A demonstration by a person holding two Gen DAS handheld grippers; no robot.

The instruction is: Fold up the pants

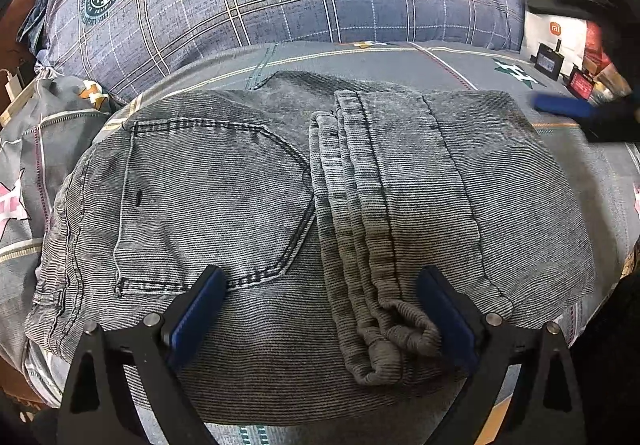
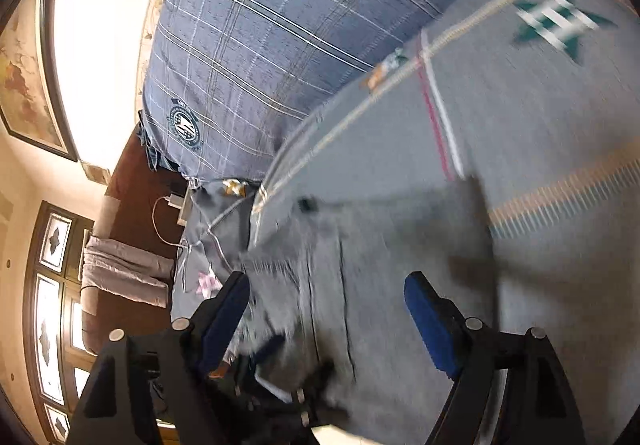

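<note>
Blue-padded left gripper (image 1: 320, 309) hovers spread wide, grasping nothing, over the pants (image 1: 248, 197), which lie folded on the bed (image 1: 460, 61) (hems stacked on top). Right gripper (image 2: 326, 321), likewise released, hangs at the far right. Folding looks finished; only smoothing remains.

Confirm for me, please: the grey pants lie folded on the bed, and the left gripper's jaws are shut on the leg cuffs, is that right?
Not quite. The pants do lie folded on the bed, but the left gripper is open: its jaws stand wide apart above the fabric, with the leg cuffs lying loose between them. The left wrist view shows this.
</note>
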